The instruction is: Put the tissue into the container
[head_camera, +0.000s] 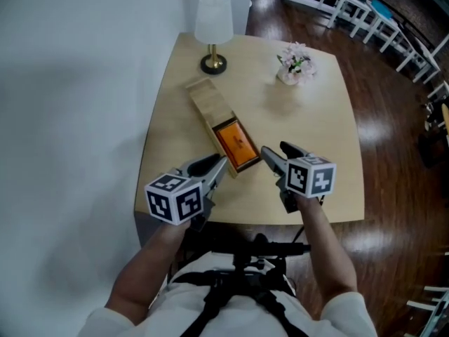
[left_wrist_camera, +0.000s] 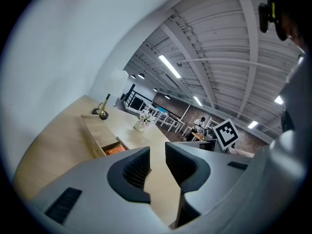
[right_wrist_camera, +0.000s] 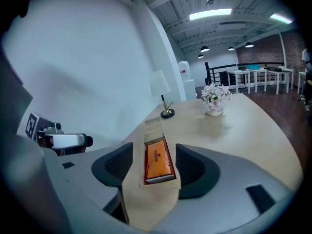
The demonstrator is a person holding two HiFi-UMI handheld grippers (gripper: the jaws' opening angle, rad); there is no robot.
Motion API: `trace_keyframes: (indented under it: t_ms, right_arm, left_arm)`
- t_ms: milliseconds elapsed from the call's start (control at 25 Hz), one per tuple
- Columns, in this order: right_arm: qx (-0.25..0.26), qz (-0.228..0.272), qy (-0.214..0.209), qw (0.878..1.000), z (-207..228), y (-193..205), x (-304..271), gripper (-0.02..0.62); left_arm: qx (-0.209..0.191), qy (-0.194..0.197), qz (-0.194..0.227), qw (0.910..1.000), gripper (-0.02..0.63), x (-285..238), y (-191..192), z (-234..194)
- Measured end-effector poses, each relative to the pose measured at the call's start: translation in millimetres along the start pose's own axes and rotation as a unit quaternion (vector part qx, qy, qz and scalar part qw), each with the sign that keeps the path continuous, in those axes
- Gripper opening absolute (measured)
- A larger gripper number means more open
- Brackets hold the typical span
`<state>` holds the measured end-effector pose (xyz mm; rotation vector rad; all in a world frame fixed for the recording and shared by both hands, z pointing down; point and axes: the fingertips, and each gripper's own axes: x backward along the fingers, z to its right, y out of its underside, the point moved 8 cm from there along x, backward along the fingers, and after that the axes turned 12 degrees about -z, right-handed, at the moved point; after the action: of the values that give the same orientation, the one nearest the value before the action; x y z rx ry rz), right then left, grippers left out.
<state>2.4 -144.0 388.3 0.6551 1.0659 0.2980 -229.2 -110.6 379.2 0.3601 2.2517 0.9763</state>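
Orange tissue pack lies flat in the open near end of the container on the bench, just beyond both sets of fingers, untouched: left gripper narrowly parted, right gripper wide, both empty. Left gripper view shows only an orange sliver of it. Long axis follows the container, toward the lamp.

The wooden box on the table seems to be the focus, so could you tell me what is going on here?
A person holds a gripper in each hand over the near part of the table. The left gripper and the right gripper are both open and empty, one on each side of the near end of the wooden box. The orange tissue pack already lies in the box's open part, and neither gripper holds it.
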Motion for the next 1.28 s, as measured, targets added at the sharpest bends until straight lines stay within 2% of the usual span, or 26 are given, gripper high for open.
trace_keyframes:
  t_ms: [480, 840, 1080, 1280]
  right_arm:
    - [0.042, 0.0, -0.046, 0.998, 74.2, 28.7, 74.2, 0.276]
    - [0.065, 0.001, -0.063, 0.996, 124.0, 55.2, 118.5, 0.276]
    - [0.079, 0.016, -0.084, 0.993, 128.3, 70.6, 148.0, 0.276]
    - [0.08, 0.036, -0.098, 0.991, 119.2, 79.3, 168.5, 0.276]
  left_arm:
    - [0.038, -0.044, 0.055, 0.9968, 0.102, -26.2, 34.6, 82.5]
    - [0.031, -0.071, 0.084, 0.9934, 0.101, -44.2, 59.1, 155.1]
    - [0.034, -0.089, 0.1, 0.9904, 0.102, -38.2, 80.7, 192.9]
    - [0.04, -0.085, 0.101, 0.9904, 0.101, -30.4, 94.1, 209.2]
